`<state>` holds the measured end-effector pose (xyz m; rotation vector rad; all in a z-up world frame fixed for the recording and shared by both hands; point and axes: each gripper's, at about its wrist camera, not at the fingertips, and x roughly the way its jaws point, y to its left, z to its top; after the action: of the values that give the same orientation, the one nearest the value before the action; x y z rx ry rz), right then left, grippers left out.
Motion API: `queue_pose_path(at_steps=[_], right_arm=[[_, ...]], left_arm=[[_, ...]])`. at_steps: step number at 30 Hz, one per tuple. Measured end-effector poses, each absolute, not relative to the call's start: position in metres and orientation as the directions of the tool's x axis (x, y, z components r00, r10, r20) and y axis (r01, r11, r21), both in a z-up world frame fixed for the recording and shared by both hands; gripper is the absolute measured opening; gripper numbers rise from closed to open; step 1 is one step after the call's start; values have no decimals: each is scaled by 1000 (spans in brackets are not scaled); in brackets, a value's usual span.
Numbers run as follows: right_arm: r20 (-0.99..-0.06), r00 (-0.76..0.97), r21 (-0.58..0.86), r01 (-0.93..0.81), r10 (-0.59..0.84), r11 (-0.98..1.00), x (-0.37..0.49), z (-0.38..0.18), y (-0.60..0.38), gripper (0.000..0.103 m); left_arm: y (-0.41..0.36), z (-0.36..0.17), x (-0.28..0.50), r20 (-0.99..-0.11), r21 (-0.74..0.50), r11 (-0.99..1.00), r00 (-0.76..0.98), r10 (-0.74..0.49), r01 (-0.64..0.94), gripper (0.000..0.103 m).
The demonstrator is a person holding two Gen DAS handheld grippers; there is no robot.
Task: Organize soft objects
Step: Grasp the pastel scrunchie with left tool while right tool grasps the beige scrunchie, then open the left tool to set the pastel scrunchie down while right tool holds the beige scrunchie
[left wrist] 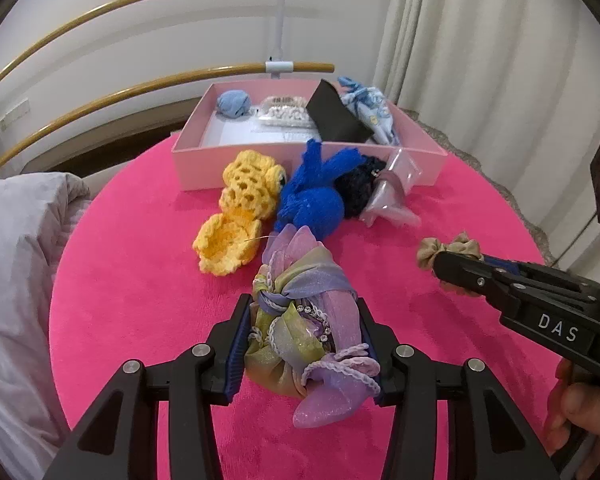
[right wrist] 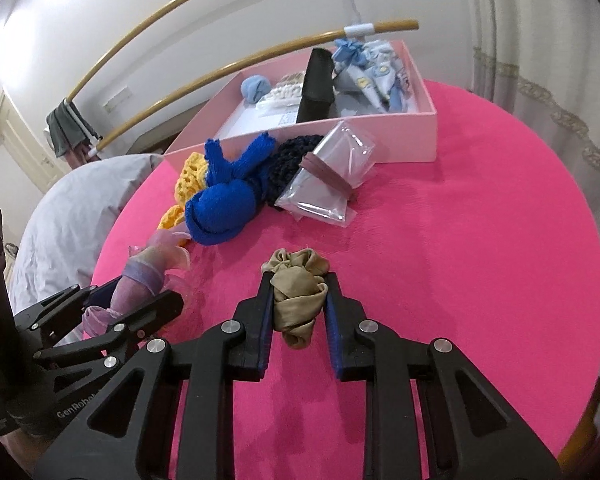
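My left gripper (left wrist: 304, 312) is shut on a purple-green organza bundle (left wrist: 300, 320) low over the pink round table (left wrist: 140, 280); the bundle also shows in the right wrist view (right wrist: 140, 280). My right gripper (right wrist: 298, 284) is shut on a tan satin scrunchie (right wrist: 298, 294), also seen at right in the left wrist view (left wrist: 452, 250). A pink box (left wrist: 312, 156) stands at the back with soft items inside. In front of it lie a yellow crochet piece (left wrist: 240, 216), a blue knit bundle (left wrist: 316, 196), a dark knit piece (left wrist: 358, 190) and a clear bag (right wrist: 328, 176).
The box (right wrist: 400, 136) holds a light blue ball (left wrist: 234, 105), a black pouch (left wrist: 336, 114) and patterned blue cloth (left wrist: 370, 108). A grey pillow (left wrist: 16, 264) lies left of the table. Wooden rails (left wrist: 140, 88) and curtains (left wrist: 480, 40) stand behind.
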<state>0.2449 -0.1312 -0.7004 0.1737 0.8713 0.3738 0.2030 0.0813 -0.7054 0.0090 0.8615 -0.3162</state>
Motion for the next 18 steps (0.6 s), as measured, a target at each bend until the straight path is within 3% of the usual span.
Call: queue_pose_path(at_steps=[9, 13, 18], right_arm=[[-688, 615, 291, -252, 385, 923, 237, -685, -136, 21], [-687, 613, 294, -257, 391, 920, 237, -684, -134, 21], [-693, 599, 302, -265, 401, 916, 239, -690, -131, 21]], left_arm=[[89, -687, 191, -727, -137, 951, 625, -286, 276, 44], [89, -691, 192, -745, -131, 956, 610, -269, 262, 52], [90, -701, 196, -764, -145, 957, 586, -271, 253, 50]])
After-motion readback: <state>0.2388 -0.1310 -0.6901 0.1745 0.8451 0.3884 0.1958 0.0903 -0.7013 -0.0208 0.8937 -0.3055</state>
